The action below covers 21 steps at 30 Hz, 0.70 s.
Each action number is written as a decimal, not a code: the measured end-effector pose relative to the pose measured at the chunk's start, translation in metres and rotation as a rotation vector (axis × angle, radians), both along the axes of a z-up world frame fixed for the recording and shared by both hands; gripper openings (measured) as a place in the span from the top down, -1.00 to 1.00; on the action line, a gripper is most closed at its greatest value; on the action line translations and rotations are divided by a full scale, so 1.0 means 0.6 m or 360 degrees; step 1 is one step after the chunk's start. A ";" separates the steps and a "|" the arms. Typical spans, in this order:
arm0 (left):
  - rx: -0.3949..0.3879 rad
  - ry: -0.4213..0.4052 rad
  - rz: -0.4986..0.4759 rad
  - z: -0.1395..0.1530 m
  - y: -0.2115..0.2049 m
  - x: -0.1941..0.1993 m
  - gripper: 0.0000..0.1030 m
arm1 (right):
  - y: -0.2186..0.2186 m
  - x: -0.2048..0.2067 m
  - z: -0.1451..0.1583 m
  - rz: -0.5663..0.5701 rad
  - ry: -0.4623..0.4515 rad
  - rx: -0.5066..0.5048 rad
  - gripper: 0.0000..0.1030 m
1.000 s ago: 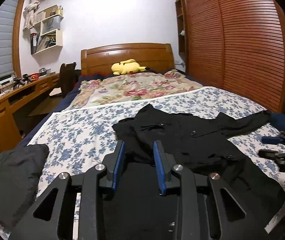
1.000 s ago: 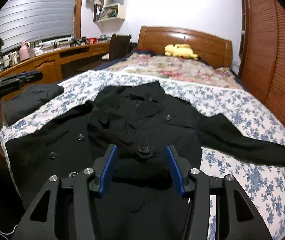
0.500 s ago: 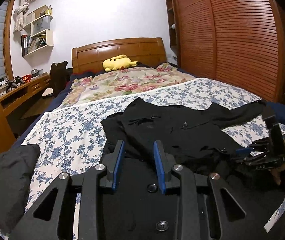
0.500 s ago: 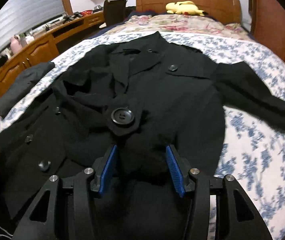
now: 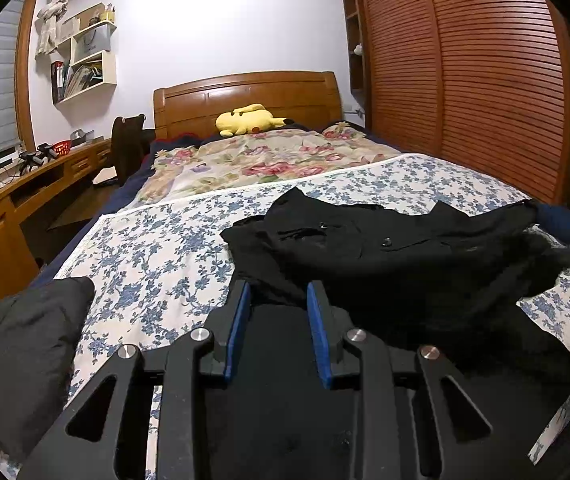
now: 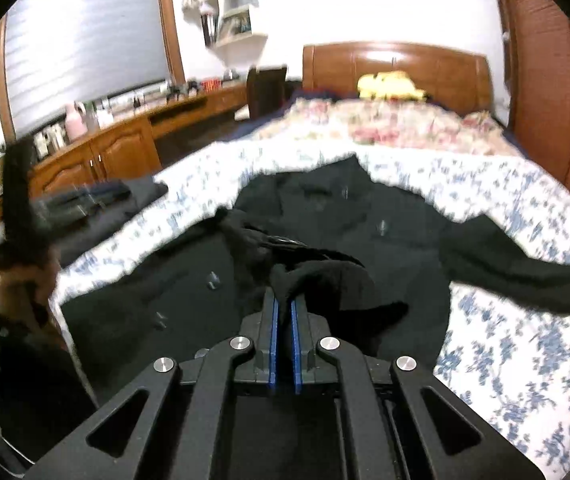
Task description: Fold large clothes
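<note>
Floral bedspread (image 5: 157,264) carrying black coat (image 5: 385,264); right gripper (image 6: 283,300) pinching a coat fold, left gripper (image 5: 279,300) hanging with fingers parted, gripping nothing.

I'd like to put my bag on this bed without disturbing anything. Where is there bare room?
Bare bedspread lies between the black coat and the dark folded garment at the near left corner. Another open strip runs beyond the coat's collar, up to the floral quilt. The near right is crowded: the coat sprawls there, and the right gripper pinches its cloth.
</note>
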State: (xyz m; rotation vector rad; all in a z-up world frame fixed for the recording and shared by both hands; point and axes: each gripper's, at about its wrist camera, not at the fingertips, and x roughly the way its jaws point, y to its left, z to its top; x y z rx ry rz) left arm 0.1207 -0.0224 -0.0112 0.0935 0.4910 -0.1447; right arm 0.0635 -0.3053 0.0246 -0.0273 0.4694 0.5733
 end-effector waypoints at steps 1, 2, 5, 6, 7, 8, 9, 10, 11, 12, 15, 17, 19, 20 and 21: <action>-0.0001 0.0001 0.0004 0.000 0.002 -0.001 0.41 | -0.005 -0.011 0.013 -0.0052 -0.0019 -0.0003 0.90; 0.0000 0.0003 0.0007 -0.001 0.003 0.000 0.41 | -0.015 -0.020 0.019 -0.0098 -0.0021 0.0010 0.90; -0.0003 0.0012 0.0004 -0.004 0.005 -0.001 0.41 | -0.039 -0.032 0.016 -0.0218 0.0030 0.0023 0.90; -0.0005 0.0017 0.0000 -0.005 0.005 -0.001 0.41 | -0.041 -0.032 0.007 -0.0245 0.0064 0.0008 0.90; -0.0003 0.0019 -0.0003 -0.006 0.005 -0.001 0.41 | -0.047 -0.024 -0.008 -0.0291 0.0123 -0.0011 0.90; 0.0003 0.0023 -0.0006 -0.007 0.004 0.000 0.41 | -0.045 -0.017 -0.016 -0.0326 0.0169 -0.0027 0.90; 0.0009 0.0026 -0.0009 -0.007 0.002 0.001 0.41 | -0.049 -0.009 -0.028 -0.0362 0.0207 -0.0052 0.90; 0.0011 0.0027 -0.0012 -0.007 0.002 0.001 0.41 | -0.049 0.000 -0.037 -0.0410 0.0227 -0.0088 0.90; 0.0009 0.0028 -0.0015 -0.008 0.001 0.001 0.41 | -0.041 0.011 -0.039 -0.0454 0.0234 -0.0126 0.84; 0.0007 0.0030 -0.0018 -0.008 0.000 0.002 0.41 | -0.040 0.017 -0.044 -0.0486 0.0227 -0.0163 0.82; -0.0018 0.0035 -0.0030 -0.007 -0.001 0.004 0.41 | -0.027 0.043 -0.057 -0.0505 0.0228 -0.0237 0.76; -0.0024 0.0041 -0.0037 -0.008 -0.004 0.006 0.41 | -0.020 0.056 -0.060 -0.0514 0.0217 -0.0282 0.63; -0.0029 0.0046 -0.0045 -0.010 -0.008 0.009 0.41 | -0.012 0.063 -0.062 -0.0504 0.0214 -0.0287 0.46; -0.0032 0.0047 -0.0053 -0.010 -0.011 0.009 0.41 | -0.009 0.068 -0.063 -0.0509 0.0222 -0.0288 0.38; -0.0029 0.0049 -0.0058 -0.010 -0.013 0.010 0.41 | -0.013 0.071 -0.074 -0.0523 0.0230 -0.0299 0.34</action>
